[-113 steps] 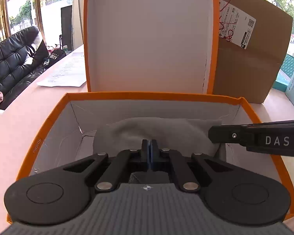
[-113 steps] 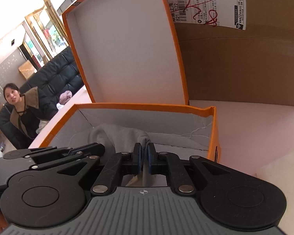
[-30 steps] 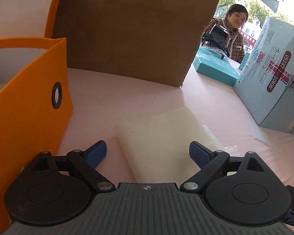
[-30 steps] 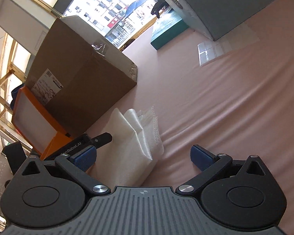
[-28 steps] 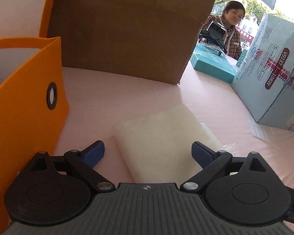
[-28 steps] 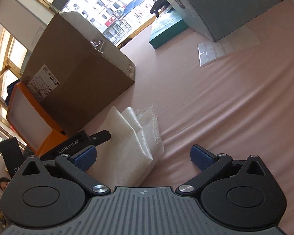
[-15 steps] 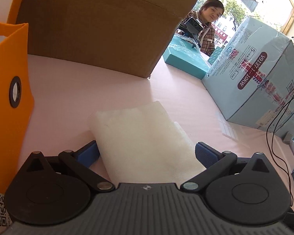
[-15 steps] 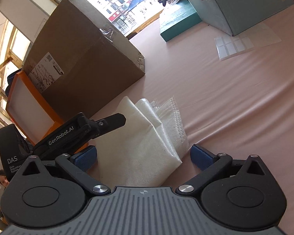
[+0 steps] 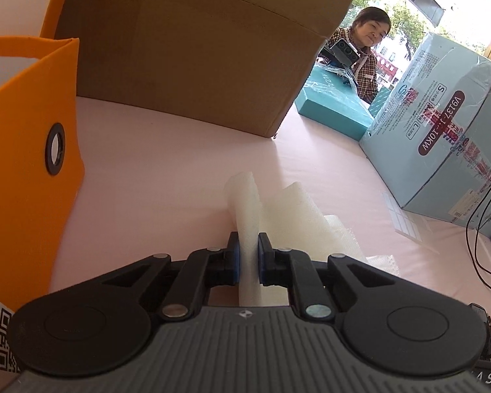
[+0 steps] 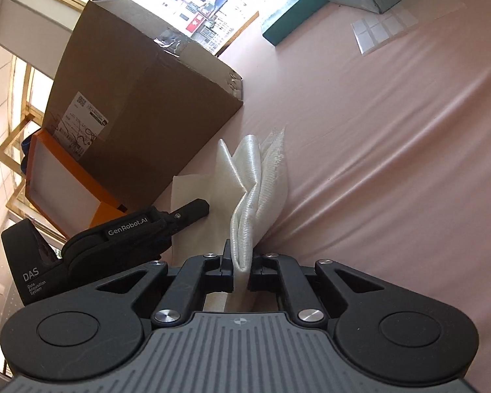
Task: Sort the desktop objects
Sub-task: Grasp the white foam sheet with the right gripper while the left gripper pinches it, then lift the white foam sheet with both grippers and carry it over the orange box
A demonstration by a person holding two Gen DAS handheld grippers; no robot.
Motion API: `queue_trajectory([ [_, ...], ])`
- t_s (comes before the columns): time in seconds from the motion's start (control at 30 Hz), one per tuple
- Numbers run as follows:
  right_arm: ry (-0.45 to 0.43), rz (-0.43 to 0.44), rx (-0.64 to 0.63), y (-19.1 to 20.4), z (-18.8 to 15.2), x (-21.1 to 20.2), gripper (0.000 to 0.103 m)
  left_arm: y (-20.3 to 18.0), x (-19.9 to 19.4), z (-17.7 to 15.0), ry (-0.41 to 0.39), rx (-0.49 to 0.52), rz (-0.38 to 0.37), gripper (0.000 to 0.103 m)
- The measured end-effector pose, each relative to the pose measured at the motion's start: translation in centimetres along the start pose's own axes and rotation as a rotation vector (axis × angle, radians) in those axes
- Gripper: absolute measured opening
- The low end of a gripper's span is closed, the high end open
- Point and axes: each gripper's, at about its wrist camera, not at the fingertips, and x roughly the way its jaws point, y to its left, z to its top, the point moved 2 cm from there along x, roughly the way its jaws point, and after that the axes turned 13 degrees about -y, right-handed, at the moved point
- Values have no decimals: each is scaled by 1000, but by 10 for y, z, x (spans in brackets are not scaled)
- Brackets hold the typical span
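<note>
foam sheet (image 9: 245,216) | both tongs (image 9: 247,257) (image 10: 240,262) pinching it (orange box's (image 9: 23,170) grommet: left view only)

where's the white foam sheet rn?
White foam sheet sits on the pink tablecloth, right of the orange box, pinched by both left gripper and right gripper.

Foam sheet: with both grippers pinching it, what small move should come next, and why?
Probably lift it together, a little, off the pink table. Both the left gripper and the right gripper are shut on the foam sheet, whose far part seems to lie on the table beside the open orange box.
</note>
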Motion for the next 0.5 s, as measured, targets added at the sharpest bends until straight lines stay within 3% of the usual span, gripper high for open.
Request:
queue_trajectory([
  [0.33,-58,1,-80,10,-4,-10,6,-18,-24,1,-113,123,-14,4],
  [0.5,-112,43,-93,19,2,-24,5,-31,-42,4,-186,199,-27,4],
])
